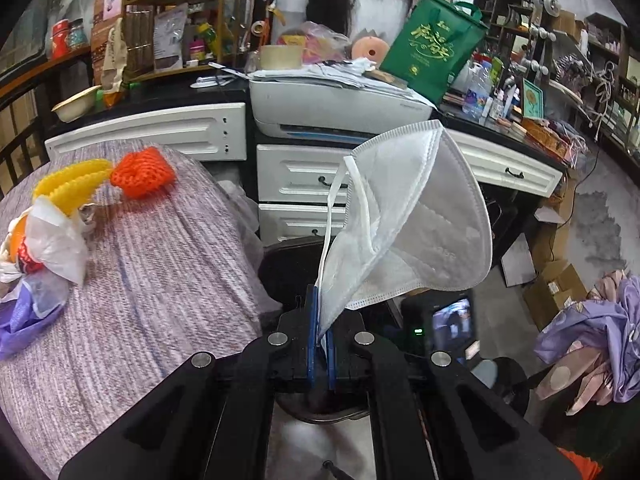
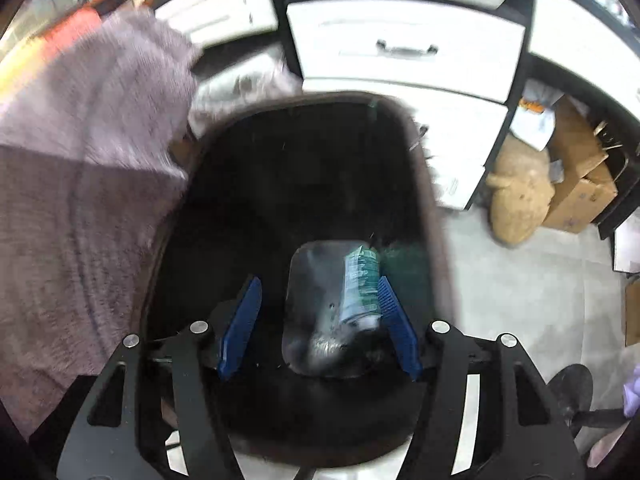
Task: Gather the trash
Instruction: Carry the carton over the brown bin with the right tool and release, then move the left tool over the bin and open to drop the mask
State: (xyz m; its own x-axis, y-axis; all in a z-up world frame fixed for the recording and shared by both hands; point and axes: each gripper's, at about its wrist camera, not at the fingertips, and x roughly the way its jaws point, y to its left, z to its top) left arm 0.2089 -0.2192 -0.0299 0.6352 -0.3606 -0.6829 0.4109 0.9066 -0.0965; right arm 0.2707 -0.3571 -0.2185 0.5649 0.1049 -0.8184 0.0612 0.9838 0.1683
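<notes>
In the left wrist view my left gripper (image 1: 321, 320) is shut on the lower corner of a white folded face mask (image 1: 416, 216). The mask stands up above the fingers, its ear loop hanging at the left, over the dark mouth of a black bin (image 1: 288, 264). In the right wrist view my right gripper (image 2: 319, 280) is open and points down into the same black bin (image 2: 424, 168). A blurred green and white tube-like wrapper (image 2: 360, 284) lies against the right finger only, over the bin's pale bottom. The left finger (image 2: 240, 328) touches nothing.
A table under a purple cloth (image 1: 140, 280) stands left of the bin. It carries an orange foam net (image 1: 142, 174), a yellow foam net (image 1: 68, 184) and crumpled plastic bags (image 1: 56, 248). White drawers (image 2: 404, 48) stand behind the bin, cardboard boxes (image 2: 580, 184) to its right.
</notes>
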